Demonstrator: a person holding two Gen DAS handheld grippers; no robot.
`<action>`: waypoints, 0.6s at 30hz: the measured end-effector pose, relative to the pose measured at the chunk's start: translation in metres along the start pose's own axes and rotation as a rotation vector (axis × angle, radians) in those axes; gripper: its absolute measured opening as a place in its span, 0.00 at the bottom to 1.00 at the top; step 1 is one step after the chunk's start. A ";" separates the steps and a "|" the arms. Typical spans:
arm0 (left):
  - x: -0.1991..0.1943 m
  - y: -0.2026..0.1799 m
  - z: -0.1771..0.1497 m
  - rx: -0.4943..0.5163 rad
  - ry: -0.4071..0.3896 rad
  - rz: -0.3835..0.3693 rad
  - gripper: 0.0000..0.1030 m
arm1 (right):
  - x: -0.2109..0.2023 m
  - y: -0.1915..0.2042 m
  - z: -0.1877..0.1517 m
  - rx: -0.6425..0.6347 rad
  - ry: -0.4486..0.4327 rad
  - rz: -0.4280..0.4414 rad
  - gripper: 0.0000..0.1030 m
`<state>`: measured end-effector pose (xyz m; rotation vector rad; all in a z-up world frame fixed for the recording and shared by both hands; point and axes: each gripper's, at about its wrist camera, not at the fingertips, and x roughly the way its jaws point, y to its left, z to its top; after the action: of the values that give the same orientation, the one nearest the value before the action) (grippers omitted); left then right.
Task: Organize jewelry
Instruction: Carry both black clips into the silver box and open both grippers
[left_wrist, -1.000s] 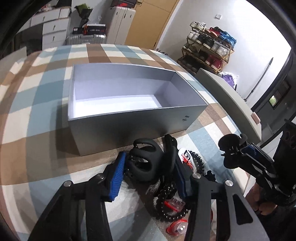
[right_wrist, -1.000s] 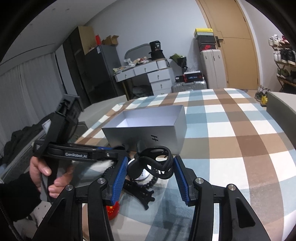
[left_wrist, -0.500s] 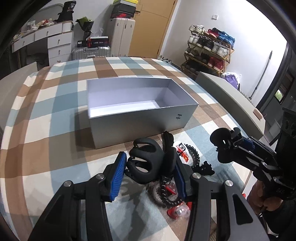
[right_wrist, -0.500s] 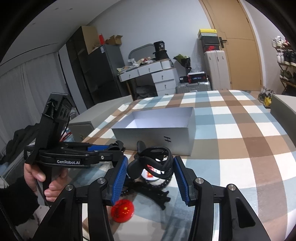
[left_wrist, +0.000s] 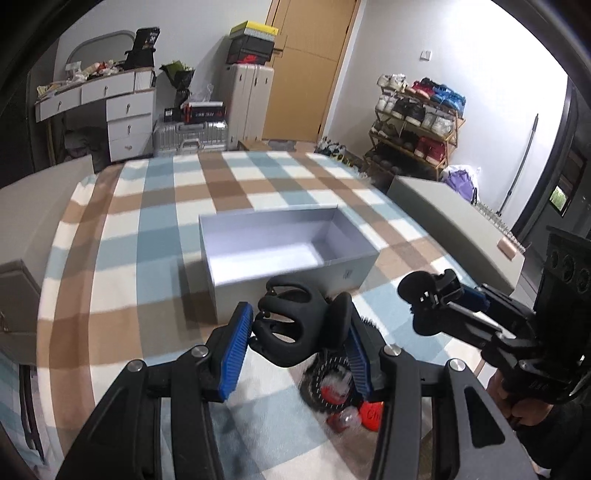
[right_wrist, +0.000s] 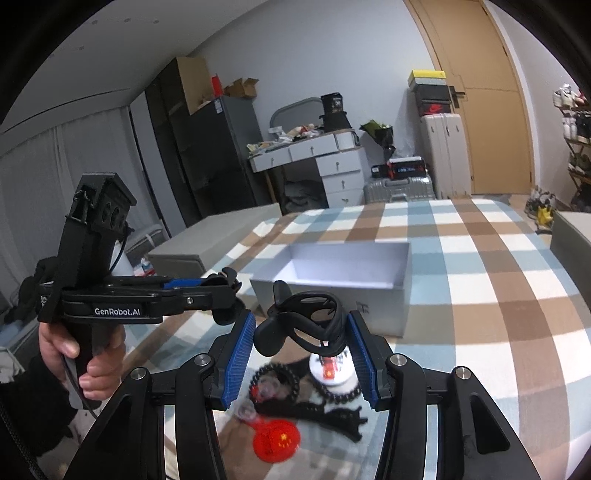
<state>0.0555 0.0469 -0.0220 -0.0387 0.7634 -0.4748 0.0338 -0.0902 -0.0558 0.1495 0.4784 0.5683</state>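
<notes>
Checked cloth in blue, brown and white covers the table (left_wrist: 110, 236) where two hand-held grippers each carry a black hair claw. At lower centre of the left wrist view, the left gripper (left_wrist: 299, 341) pinches one black claw clip (left_wrist: 295, 328) between its blue pads; at lower centre of the right wrist view, the right gripper (right_wrist: 301, 345) pinches a second claw clip (right_wrist: 303, 325) the same way. Beneath them lie a black bead bracelet (right_wrist: 275, 387), a red round badge (right_wrist: 276, 441) with yellow stars and another claw (right_wrist: 332, 413). Behind, mid-frame, the open grey box (left_wrist: 284, 251) looks empty, so sorting appears barely begun; next, each clip likely needs carrying over the near wall and letting go. "GenRobot.AI" reads on the left gripper's side. A small mark on the box is illegible.
</notes>
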 end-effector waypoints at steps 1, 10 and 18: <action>-0.001 0.000 0.003 0.003 -0.008 0.001 0.41 | 0.001 -0.001 0.005 0.002 -0.006 0.006 0.48; 0.019 0.007 0.043 -0.008 -0.030 -0.001 0.41 | 0.025 -0.019 0.058 0.009 -0.032 0.051 0.48; 0.054 0.013 0.062 0.009 0.043 -0.006 0.41 | 0.076 -0.053 0.085 0.088 0.059 0.070 0.48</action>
<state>0.1359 0.0272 -0.0153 -0.0230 0.8036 -0.4863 0.1562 -0.0931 -0.0248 0.2352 0.5571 0.6220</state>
